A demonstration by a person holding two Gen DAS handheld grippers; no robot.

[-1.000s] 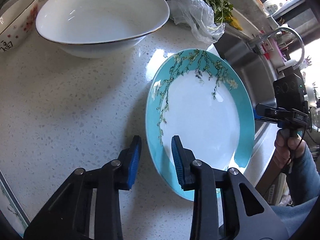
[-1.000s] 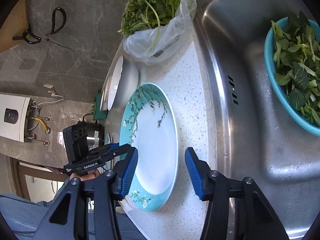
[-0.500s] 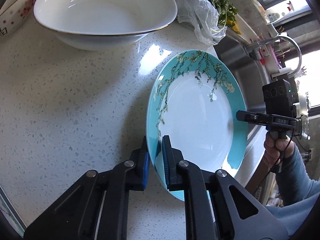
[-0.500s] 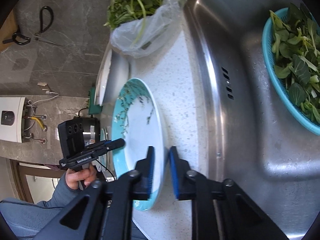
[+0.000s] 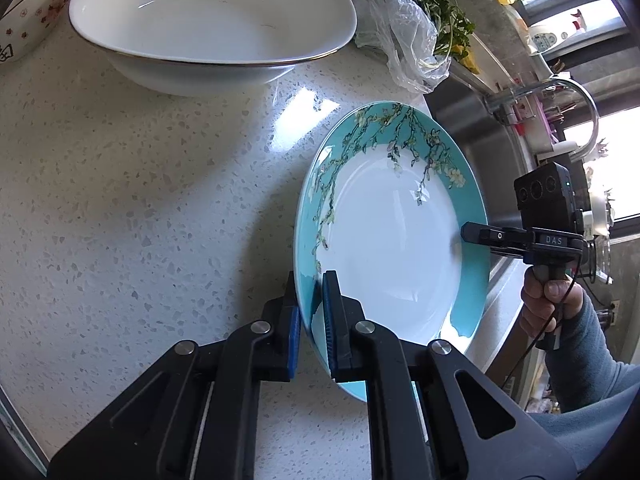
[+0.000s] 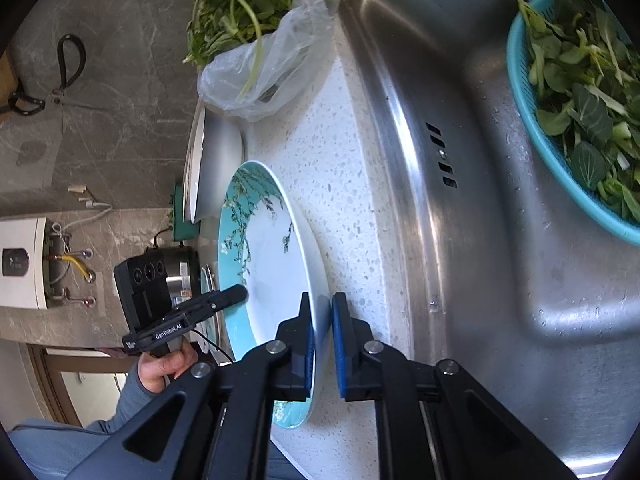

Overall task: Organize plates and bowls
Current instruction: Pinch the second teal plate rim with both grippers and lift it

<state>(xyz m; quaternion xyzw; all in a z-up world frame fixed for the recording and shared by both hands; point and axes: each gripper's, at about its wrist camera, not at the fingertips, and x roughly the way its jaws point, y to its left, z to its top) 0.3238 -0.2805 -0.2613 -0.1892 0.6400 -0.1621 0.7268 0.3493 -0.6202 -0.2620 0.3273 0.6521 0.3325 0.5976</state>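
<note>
On right hand-held gripper (image 5: pixel 476 236): "DAS"; left hand-held gripper (image 6: pixel 236 294): "GenRobot.AI".

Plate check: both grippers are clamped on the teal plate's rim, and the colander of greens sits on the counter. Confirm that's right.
Not quite. The colander sits in the sink, as the right wrist view shows. The left gripper and right gripper are indeed clamped on the plate.

I count one teal plate (image 5: pixel 392 240) between my tongs, two bowls beyond them: a white bowl (image 5: pixel 212 20) and a patterned bowl (image 5: pixel 28 16). One colander (image 6: pixel 560 152) of greens sits right of my right tongs.
</note>
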